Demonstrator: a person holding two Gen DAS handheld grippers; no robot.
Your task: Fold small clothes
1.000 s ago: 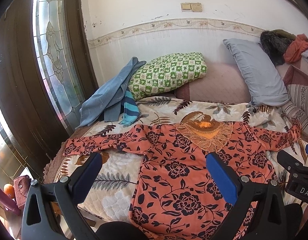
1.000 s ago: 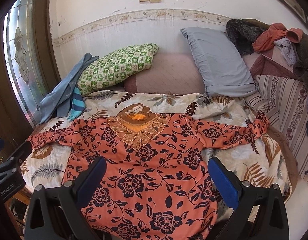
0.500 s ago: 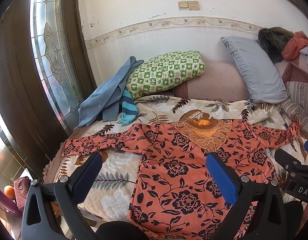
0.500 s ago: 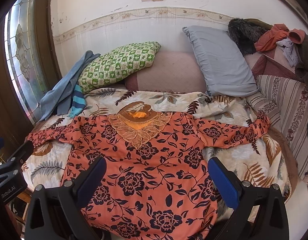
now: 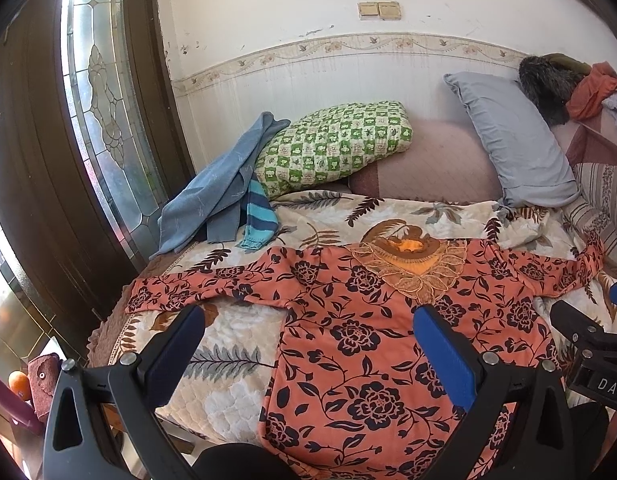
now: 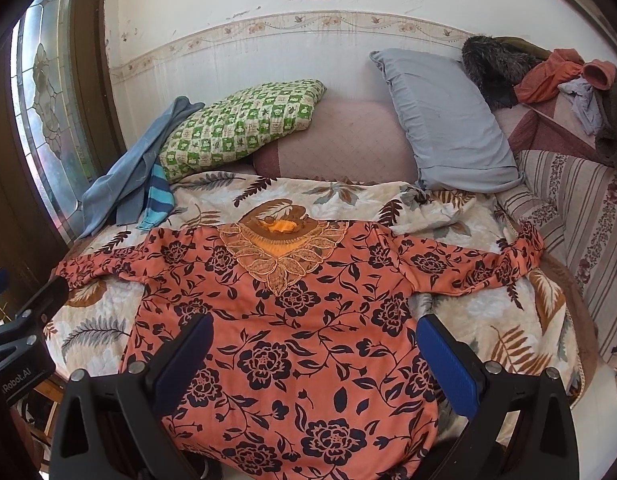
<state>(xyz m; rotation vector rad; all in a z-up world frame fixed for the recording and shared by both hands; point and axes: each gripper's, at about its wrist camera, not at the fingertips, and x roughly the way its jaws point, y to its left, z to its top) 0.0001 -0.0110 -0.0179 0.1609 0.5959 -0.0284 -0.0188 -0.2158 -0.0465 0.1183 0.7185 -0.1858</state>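
While both jaws gape: one blouse (image 6: 292,320), three pillows.

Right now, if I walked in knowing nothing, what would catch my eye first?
The orange floral top, spread flat with both sleeves out across the leaf-print bedcover, fills the middle of both views. Behind it a green checked pillow and a grey pillow lean against the wall. In front, the left gripper and right gripper hover with jaws wide apart and nothing between them.
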